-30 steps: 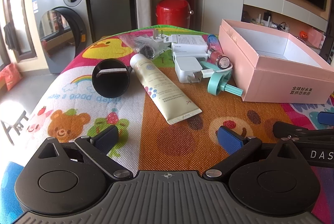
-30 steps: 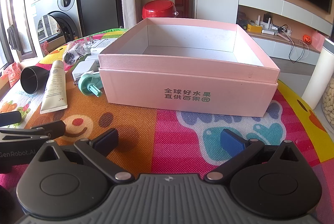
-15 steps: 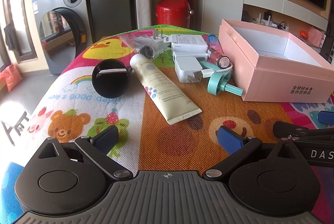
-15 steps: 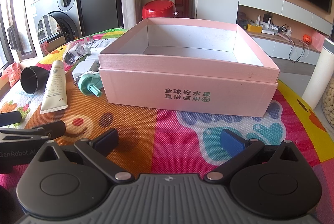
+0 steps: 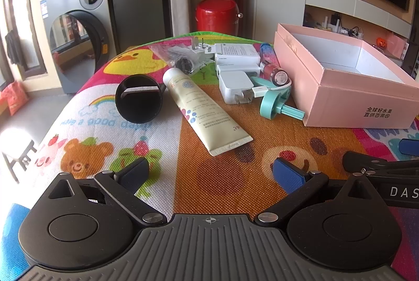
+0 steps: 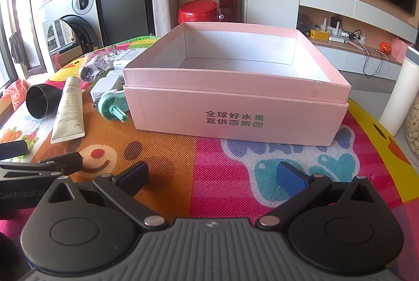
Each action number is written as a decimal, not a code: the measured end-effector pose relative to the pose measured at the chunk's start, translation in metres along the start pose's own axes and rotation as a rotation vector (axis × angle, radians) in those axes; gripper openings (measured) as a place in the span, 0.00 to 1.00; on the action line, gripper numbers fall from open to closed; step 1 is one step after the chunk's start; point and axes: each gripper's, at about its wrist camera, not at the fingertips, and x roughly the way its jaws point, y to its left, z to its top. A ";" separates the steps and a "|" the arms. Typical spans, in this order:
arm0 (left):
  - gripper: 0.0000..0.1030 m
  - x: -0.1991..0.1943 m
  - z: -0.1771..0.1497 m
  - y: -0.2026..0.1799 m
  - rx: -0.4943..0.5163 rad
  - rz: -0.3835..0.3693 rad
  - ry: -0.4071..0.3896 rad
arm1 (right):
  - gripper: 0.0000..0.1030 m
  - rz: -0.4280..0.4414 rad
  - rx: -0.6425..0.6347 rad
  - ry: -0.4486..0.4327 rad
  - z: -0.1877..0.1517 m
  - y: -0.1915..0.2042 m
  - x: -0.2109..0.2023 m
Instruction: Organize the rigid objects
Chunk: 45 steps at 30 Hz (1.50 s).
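An empty pink box (image 6: 235,108) (image 5: 348,95) stands on the colourful mat. Left of it lie a cream tube (image 5: 203,106) (image 6: 68,108), a black funnel-shaped cup (image 5: 138,99) (image 6: 39,103) on its side, a white plug adapter (image 5: 234,86), a teal roller piece (image 5: 277,103) (image 6: 111,106), a red cylinder (image 5: 275,70), white boxes (image 5: 237,54) and a clear bag of black parts (image 5: 180,58). My left gripper (image 5: 210,173) is open low over the mat, short of the tube. My right gripper (image 6: 212,176) is open in front of the box.
A cartoon mat (image 5: 86,129) covers the round table. A white bottle (image 6: 399,92) and a jar stand at the right edge. A red bin (image 5: 217,14), a washing machine (image 5: 78,40) and a TV shelf lie beyond the table.
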 end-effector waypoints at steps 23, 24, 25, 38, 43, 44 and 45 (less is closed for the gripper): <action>1.00 -0.007 -0.003 -0.001 0.008 0.007 -0.004 | 1.00 0.000 0.000 -0.001 0.000 0.000 0.000; 1.00 -0.007 -0.004 -0.001 0.009 0.005 -0.003 | 1.00 -0.001 -0.001 -0.001 0.000 0.001 0.000; 1.00 -0.007 -0.004 -0.002 0.008 0.005 -0.004 | 1.00 -0.001 -0.001 -0.002 0.000 0.001 0.000; 1.00 -0.007 -0.004 -0.001 0.000 -0.003 -0.002 | 1.00 0.001 0.002 -0.001 0.000 0.000 0.001; 1.00 -0.013 -0.002 0.003 0.016 -0.094 0.010 | 1.00 0.038 0.017 0.053 0.007 -0.007 0.000; 1.00 -0.018 0.000 0.008 0.001 -0.119 0.012 | 1.00 0.039 0.023 0.069 0.008 -0.007 -0.002; 1.00 -0.025 0.004 0.016 -0.028 -0.140 -0.003 | 1.00 0.033 0.006 0.094 0.009 -0.005 -0.003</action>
